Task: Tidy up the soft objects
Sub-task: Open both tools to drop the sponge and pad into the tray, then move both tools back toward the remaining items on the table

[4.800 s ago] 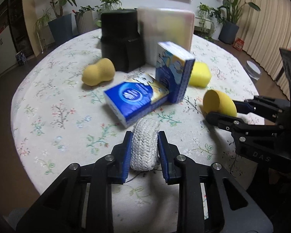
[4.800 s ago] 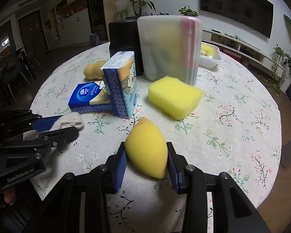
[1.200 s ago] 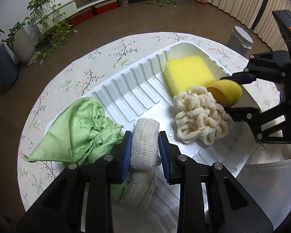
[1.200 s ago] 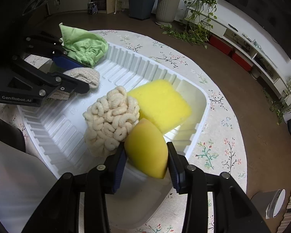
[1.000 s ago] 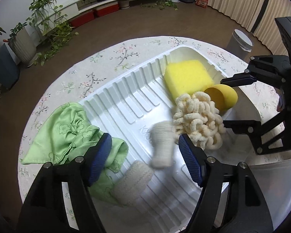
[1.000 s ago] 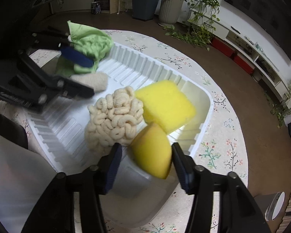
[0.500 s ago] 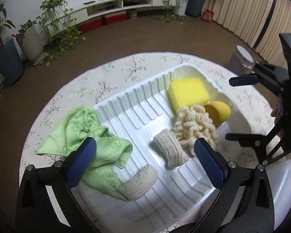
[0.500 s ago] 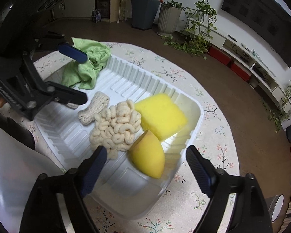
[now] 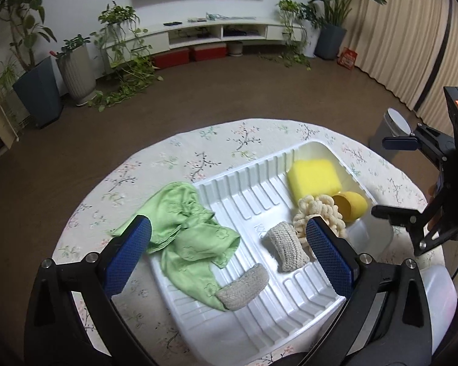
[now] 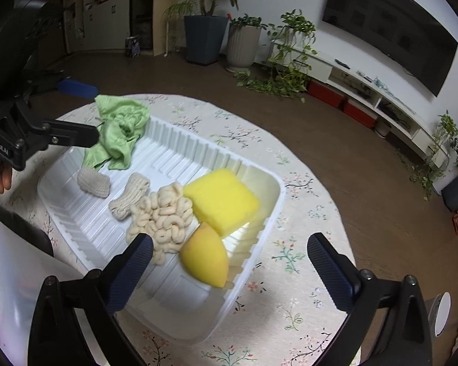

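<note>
A white ribbed tray [image 9: 259, 189] [image 10: 180, 146] sits on the round floral table. In it lie a square yellow sponge [image 9: 314, 177] [image 10: 221, 201], a yellow egg-shaped sponge [image 9: 352, 205] [image 10: 205, 260], a cream loopy scrubber [image 9: 316, 210] [image 10: 161, 216], two knitted cream rolls [image 9: 287, 250] [image 9: 242, 286] [image 10: 129, 198] [image 10: 93, 183], and a green cloth [image 9: 189, 228] [image 10: 119, 128] draped over its left rim. My left gripper [image 9: 229, 244] is wide open and empty above the tray. My right gripper [image 10: 229, 253] is wide open and empty above the egg-shaped sponge.
A translucent plastic container [image 9: 436, 299] [image 10: 12, 274] stands close to me beside the tray. The table's far edge [image 9: 229, 122] drops to a brown floor with potted plants and a small bin [image 9: 394, 128].
Both grippers opened: the left one dropped the knitted roll into the tray, the right one dropped the egg-shaped sponge beside the square sponge. Both have since pulled up and back, open wider.
</note>
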{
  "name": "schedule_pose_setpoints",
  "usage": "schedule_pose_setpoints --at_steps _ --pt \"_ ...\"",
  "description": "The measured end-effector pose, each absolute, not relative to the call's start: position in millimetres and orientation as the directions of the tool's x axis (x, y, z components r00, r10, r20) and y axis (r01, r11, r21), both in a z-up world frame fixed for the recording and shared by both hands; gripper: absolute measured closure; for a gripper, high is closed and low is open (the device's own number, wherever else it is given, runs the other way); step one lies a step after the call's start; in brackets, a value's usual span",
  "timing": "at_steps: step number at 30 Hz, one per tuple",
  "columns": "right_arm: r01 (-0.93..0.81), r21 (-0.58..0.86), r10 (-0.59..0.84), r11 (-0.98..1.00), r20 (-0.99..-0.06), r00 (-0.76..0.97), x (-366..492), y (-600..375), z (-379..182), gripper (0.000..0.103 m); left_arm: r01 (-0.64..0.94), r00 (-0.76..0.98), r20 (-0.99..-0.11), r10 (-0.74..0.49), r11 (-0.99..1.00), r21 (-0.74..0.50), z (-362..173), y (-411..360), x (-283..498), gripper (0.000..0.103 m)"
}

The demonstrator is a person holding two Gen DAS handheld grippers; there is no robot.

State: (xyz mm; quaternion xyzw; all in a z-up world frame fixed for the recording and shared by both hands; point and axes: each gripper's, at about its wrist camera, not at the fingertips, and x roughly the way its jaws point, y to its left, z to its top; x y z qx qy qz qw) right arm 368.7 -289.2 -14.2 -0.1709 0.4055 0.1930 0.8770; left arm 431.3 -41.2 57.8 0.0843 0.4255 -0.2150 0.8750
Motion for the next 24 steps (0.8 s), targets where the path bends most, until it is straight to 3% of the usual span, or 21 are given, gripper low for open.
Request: schedule_pose_setpoints --at_steps 11,24 --pt "-0.349 -0.081 0.184 0.933 -0.728 0.66 359 -327 14 0.0 0.361 0.623 -0.728 -0.288 0.931 -0.059 78 0 384 0.0" --pt "-0.243 0.033 0.191 0.97 -0.723 0.664 280 -376 15 0.0 0.307 0.674 -0.682 -0.284 0.947 -0.091 78 30 273 0.0"
